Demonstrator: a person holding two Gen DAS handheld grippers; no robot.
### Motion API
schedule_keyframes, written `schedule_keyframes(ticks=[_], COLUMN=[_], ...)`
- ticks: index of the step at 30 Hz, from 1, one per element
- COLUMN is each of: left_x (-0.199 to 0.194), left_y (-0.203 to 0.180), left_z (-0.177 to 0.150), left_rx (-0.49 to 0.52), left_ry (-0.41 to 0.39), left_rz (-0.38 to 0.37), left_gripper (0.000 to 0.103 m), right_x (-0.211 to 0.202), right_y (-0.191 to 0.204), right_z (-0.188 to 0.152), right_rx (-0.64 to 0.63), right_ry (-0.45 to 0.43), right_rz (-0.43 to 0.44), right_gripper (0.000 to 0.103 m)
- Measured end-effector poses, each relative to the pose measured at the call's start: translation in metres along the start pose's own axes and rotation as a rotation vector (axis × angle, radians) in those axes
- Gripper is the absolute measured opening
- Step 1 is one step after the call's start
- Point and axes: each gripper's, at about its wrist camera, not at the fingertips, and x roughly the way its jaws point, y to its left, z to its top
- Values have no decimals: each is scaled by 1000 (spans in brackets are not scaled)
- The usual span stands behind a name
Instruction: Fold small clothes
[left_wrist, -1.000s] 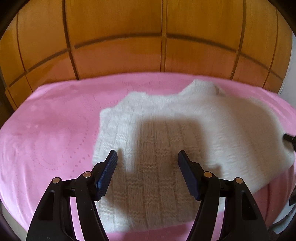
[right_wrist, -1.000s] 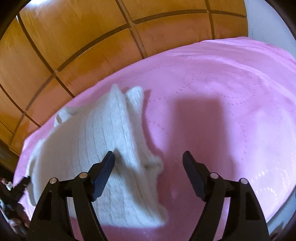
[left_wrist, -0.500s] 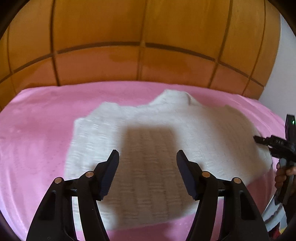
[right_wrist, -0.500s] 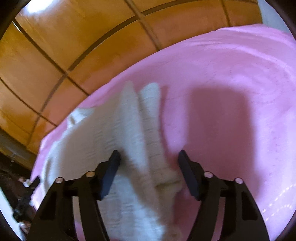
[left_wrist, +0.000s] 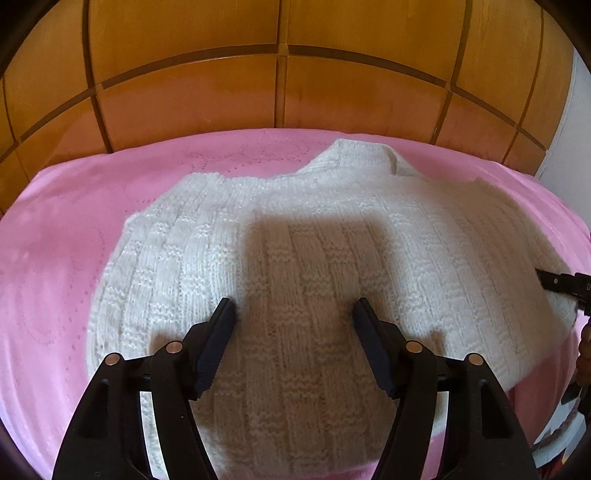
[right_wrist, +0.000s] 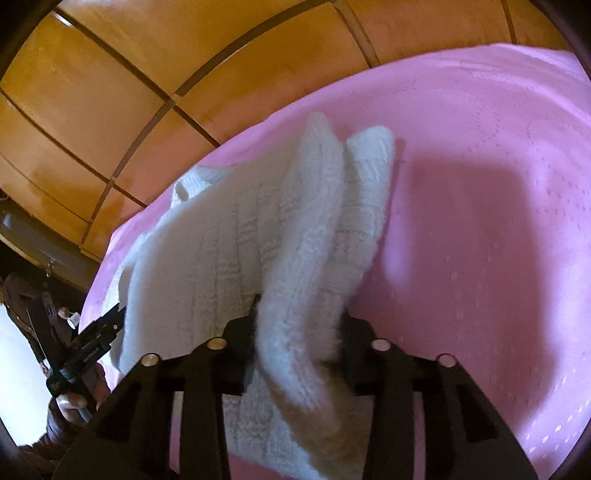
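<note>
A small white knitted sweater (left_wrist: 303, 266) lies spread on a pink bedspread (left_wrist: 55, 258), its collar toward the wooden headboard. My left gripper (left_wrist: 293, 314) is open and hovers just above the sweater's lower middle, holding nothing. My right gripper (right_wrist: 299, 325) is shut on the sweater's right side (right_wrist: 310, 258), which bunches up in a raised fold between the jaws. The right gripper's tip also shows at the right edge of the left wrist view (left_wrist: 561, 282). The left gripper shows at the lower left of the right wrist view (right_wrist: 92, 339).
A wooden panelled headboard (left_wrist: 280, 85) rises behind the bed. Bare pink bedspread (right_wrist: 480, 221) stretches to the right of the sweater. A white wall (left_wrist: 580, 129) stands at the far right.
My right gripper moved onto the sweater's right edge, closed on it and lifted a fold. My left gripper came lower and closer over the sweater and stayed open.
</note>
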Motion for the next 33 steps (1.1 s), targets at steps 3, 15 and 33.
schedule_keyframes(ticks=[3, 15, 33], left_x=[0, -2, -40], left_y=[3, 6, 66], left_z=[1, -2, -11], left_rx=[4, -15, -216], left_ry=[-3, -21, -57], left_rz=[-4, -30, -164], left_gripper=[66, 66, 62], right_x=[0, -28, 9], right_y=[1, 43, 249], right_z=[0, 5, 25], right_rx=[15, -12, -309], right_ry=[6, -35, -16], right_rz=[6, 17, 126], right_gripper=[38, 25, 22])
